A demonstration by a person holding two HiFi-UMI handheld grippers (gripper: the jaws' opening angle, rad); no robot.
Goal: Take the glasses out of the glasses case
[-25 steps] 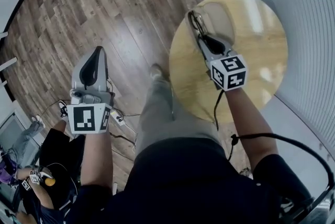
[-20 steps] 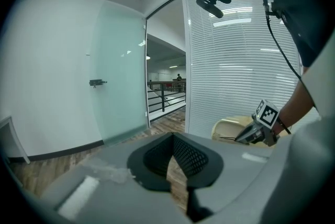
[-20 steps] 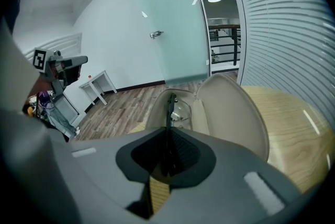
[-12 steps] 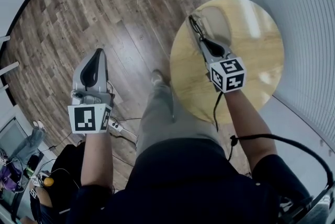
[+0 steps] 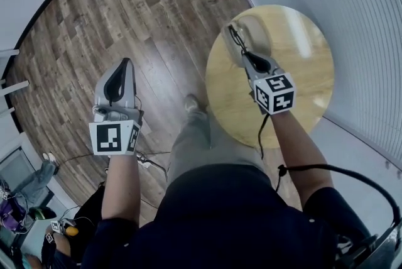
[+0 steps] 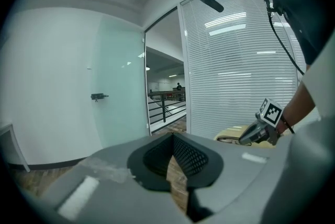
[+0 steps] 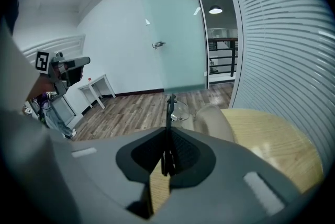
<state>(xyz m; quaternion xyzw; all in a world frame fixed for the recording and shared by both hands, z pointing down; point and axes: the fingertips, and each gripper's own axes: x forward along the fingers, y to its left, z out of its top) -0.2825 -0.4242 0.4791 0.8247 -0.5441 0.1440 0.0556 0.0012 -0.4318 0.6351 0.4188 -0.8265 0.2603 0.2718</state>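
A beige glasses case (image 5: 256, 32) lies at the far side of the round wooden table (image 5: 301, 66). My right gripper (image 5: 246, 53) hangs above the case's near edge, shut on the black-framed glasses (image 5: 234, 34), which stick out past its tips. In the right gripper view a black temple arm (image 7: 168, 131) is pinched between the pads, with a clear lens (image 7: 181, 111) beyond and the case (image 7: 215, 122) below. My left gripper (image 5: 125, 65) is off to the left over the wooden floor, shut and empty (image 6: 170, 150).
A wall of white blinds (image 5: 352, 22) runs close behind the table on the right. A frosted glass door (image 7: 175, 34) stands beyond the table. Cables and a person's gear (image 5: 38, 198) lie on the floor at lower left.
Both grippers have risen. The right one has come up off the case with the glasses in its jaws; the left stays shut and empty.
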